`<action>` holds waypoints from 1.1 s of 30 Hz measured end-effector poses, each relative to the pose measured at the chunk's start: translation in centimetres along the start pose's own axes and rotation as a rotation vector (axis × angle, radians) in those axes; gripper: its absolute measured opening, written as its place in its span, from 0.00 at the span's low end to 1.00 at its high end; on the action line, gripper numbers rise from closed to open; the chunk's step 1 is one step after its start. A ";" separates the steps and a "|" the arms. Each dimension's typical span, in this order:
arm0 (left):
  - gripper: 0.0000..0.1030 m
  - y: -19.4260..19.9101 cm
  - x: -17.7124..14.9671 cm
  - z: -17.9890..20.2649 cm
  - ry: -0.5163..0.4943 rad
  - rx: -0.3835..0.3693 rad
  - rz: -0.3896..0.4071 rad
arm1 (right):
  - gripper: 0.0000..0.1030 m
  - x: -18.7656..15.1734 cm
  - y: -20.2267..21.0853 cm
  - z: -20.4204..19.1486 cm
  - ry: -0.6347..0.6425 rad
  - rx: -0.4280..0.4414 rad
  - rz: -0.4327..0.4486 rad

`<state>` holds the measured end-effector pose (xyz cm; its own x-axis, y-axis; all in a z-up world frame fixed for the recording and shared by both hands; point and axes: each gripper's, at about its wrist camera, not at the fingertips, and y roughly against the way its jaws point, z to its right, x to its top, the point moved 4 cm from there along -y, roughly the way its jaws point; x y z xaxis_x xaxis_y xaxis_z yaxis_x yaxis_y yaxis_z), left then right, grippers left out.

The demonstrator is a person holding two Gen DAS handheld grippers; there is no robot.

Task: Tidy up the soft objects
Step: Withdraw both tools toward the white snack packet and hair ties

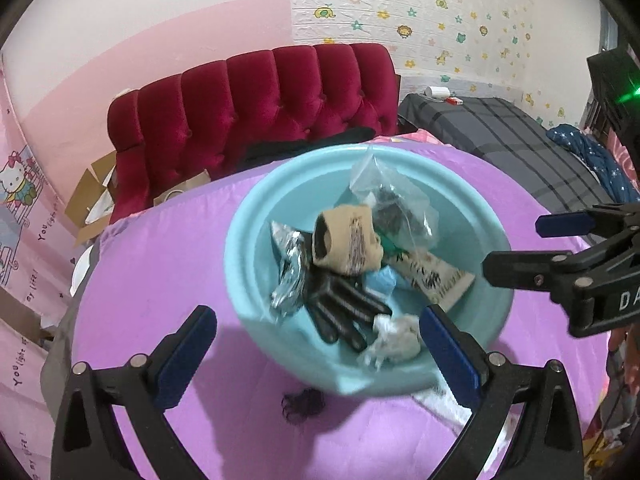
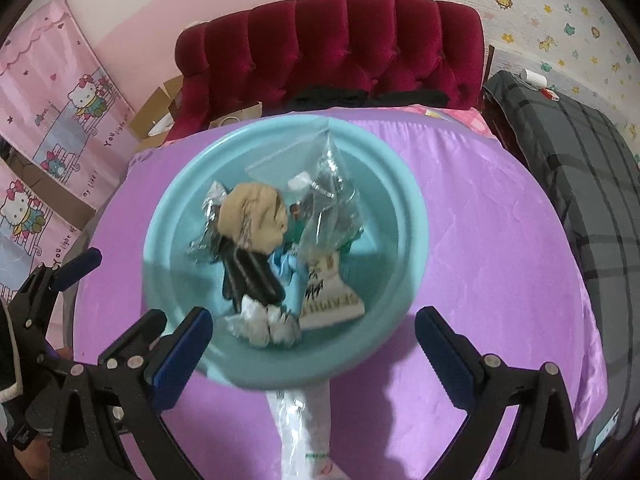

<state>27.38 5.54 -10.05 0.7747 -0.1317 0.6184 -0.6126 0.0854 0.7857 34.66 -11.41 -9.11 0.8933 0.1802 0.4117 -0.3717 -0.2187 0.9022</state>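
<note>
A light blue basin (image 1: 248,224) (image 2: 168,208) sits on a purple cloth and holds soft items: a tan rolled sock (image 1: 346,244) (image 2: 254,220), a black glove (image 1: 344,312) (image 2: 256,280), a clear plastic bag (image 1: 392,200) (image 2: 332,200), a crumpled white wad (image 1: 394,338) (image 2: 266,322), foil wrap (image 1: 288,276) and a printed pouch (image 1: 434,276) (image 2: 330,304). My left gripper (image 1: 318,354) is open above the basin's near rim, empty. My right gripper (image 2: 314,360) is open over the near rim, empty; it also shows in the left wrist view (image 1: 510,246).
A white bagged sock (image 2: 306,428) lies on the purple cloth (image 1: 160,260) in front of the basin. A small black hair tie (image 1: 302,404) lies near the basin. A red tufted headboard (image 1: 256,108) stands behind. A grey plaid bed (image 2: 580,168) is at the right.
</note>
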 end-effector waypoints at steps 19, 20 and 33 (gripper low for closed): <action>1.00 2.6 -9.2 -1.5 0.059 0.021 -0.014 | 1.00 -8.8 0.9 -1.0 0.033 -0.028 0.013; 1.00 2.5 -9.6 -1.6 0.064 0.020 -0.015 | 1.00 -9.2 0.7 -1.0 0.034 -0.033 0.013; 1.00 0.6 -13.7 -2.2 0.089 0.029 -0.057 | 1.00 -13.7 -3.2 -0.8 0.025 -0.038 -0.011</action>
<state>16.79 9.56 -18.01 0.8185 -0.0475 0.5725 -0.5704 0.0519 0.8197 23.43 -12.38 -17.57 0.8908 0.2065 0.4047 -0.3720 -0.1802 0.9106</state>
